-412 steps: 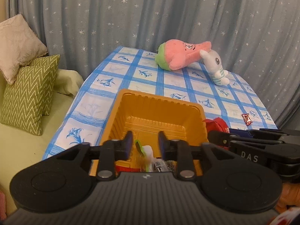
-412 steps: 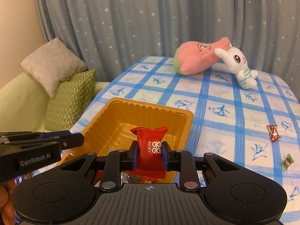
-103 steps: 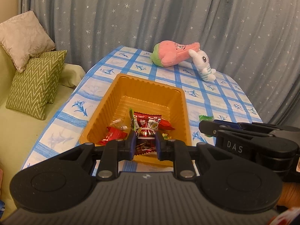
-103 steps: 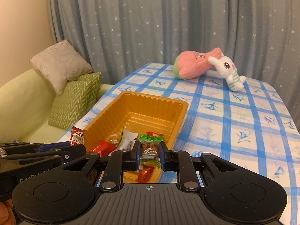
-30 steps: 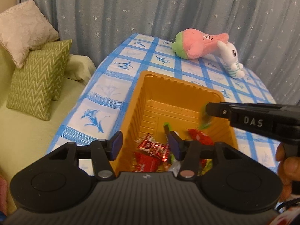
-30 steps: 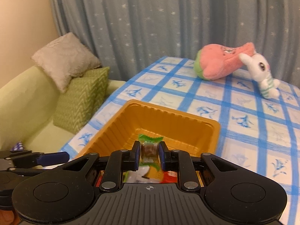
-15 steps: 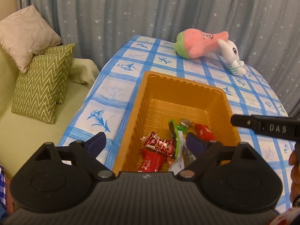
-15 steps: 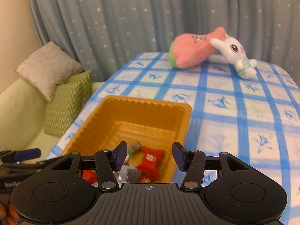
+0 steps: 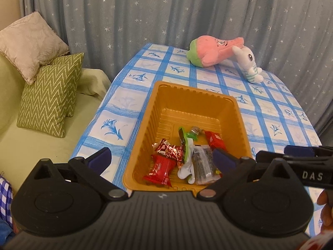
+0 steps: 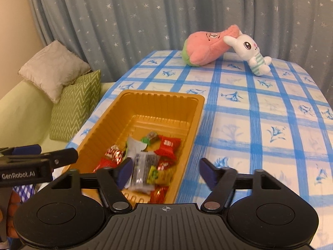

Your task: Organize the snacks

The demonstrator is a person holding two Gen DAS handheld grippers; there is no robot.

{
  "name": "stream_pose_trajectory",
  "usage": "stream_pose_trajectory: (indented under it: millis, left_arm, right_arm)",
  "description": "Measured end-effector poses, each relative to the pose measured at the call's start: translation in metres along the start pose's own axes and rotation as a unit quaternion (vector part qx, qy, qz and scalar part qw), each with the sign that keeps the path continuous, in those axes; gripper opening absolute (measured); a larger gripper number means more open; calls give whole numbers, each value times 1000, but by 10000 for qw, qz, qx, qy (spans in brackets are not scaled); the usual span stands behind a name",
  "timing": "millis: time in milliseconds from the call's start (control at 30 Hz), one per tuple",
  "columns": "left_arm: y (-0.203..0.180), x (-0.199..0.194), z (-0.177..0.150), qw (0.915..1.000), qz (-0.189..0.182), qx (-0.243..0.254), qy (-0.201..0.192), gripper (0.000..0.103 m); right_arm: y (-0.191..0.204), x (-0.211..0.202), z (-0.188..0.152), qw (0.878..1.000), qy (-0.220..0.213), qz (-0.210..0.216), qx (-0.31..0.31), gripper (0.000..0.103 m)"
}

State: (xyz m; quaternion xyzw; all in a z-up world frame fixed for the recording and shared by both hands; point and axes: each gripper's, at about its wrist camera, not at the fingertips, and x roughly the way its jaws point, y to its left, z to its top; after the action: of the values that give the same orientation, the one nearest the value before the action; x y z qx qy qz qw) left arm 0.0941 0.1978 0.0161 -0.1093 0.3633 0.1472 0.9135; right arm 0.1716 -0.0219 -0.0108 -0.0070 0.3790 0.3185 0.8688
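A: Where are the snacks (image 9: 183, 160)?

B: Heaped at the near end of the orange tray (image 9: 239, 112), by the desk's (image 10: 260, 125) near left edge. Left tongs (image 9: 161, 159) and right tongs (image 10: 164, 169) both gape wide, holding nothing.

A: What next?

B: I see no strays; check the desk, then lift away without catching the rim.

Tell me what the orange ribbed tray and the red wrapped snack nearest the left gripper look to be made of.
Orange ribbed tray: seemingly thin moulded plastic, semi-glossy; ribbed walls and a stepped floor catch soft highlights.
Red wrapped snack: apparently plastic or foil film, shiny; it creases and has a crimped, flared end. Which film cannot be told.
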Motion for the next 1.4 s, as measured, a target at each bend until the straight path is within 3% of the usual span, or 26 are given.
stream_pose_trajectory:
  millis: [300,733,933,1400]
  left_arm:
    - [-9,-30,-12,10000,-31,54,7,103]
    - [-20,-68,-28,10000,15,34,93,103]
    - [-25,-79,-36,9996,84,244,145,103]
    - [-30,-95,-67,9988,72,351,341,103]
  right_arm:
    - [0,-32,-17,9999,-32,-135,34,96]
    - [-4,-73,-41,9990,4,-423,152,97]
    - [0,-88,-52,9980,-3,-607,144,97]
    - [16,-110,-81,9972,193,-708,103,97]
